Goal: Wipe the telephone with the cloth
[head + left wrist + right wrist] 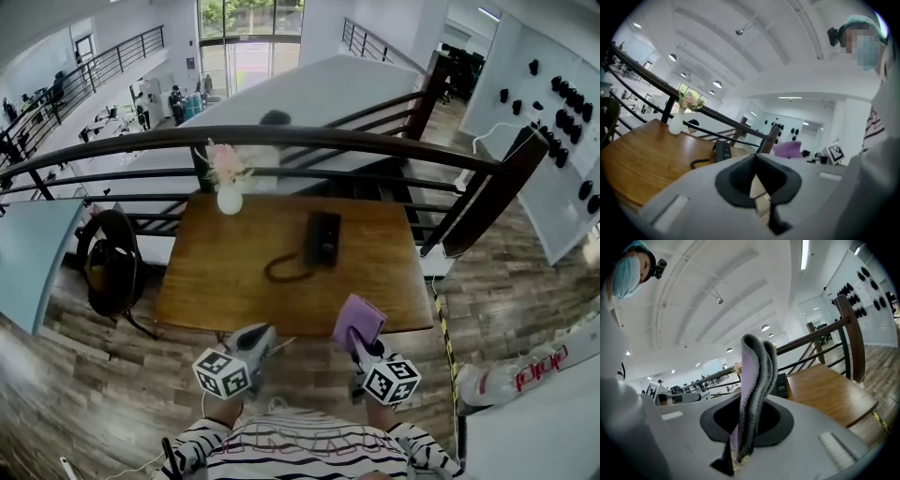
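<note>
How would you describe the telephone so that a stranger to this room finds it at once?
Find the wooden table against the dark railing. On its far half, right of centre, lies the telephone, its cord curling toward the left. It is black and flat, whereas its only neighbour, a white vase of flowers, stands upright.

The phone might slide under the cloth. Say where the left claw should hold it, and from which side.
Probably mid-body, across the narrow width of the telephone, coming down from above: it lies flat, long axis pointing away, and the cord loops off its near left corner.
</note>
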Action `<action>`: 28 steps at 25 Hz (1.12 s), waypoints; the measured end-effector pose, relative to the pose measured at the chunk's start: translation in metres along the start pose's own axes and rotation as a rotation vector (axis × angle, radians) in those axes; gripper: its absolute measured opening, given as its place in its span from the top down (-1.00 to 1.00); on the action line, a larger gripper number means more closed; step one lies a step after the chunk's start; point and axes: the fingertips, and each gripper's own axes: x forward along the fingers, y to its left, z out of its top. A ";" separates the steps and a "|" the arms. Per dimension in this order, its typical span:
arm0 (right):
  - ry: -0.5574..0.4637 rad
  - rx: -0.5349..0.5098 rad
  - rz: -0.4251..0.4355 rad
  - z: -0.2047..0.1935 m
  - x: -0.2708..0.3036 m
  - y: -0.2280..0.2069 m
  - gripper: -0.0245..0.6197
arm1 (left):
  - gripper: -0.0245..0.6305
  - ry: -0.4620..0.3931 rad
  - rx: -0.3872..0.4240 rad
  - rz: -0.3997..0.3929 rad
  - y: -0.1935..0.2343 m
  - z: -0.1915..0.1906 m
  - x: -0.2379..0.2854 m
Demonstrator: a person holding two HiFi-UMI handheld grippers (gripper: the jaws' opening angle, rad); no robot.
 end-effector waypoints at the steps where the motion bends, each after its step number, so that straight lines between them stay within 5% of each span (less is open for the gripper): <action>1: -0.004 0.005 -0.008 0.000 0.006 0.001 0.76 | 0.92 0.007 0.002 -0.009 0.007 0.002 0.001; 12: 0.016 0.013 -0.028 0.012 0.063 -0.015 0.76 | 0.92 0.033 -0.028 -0.025 0.057 0.014 0.037; 28: 0.086 -0.002 0.117 0.072 0.138 -0.122 0.76 | 0.92 -0.026 -0.025 0.132 0.079 0.040 0.154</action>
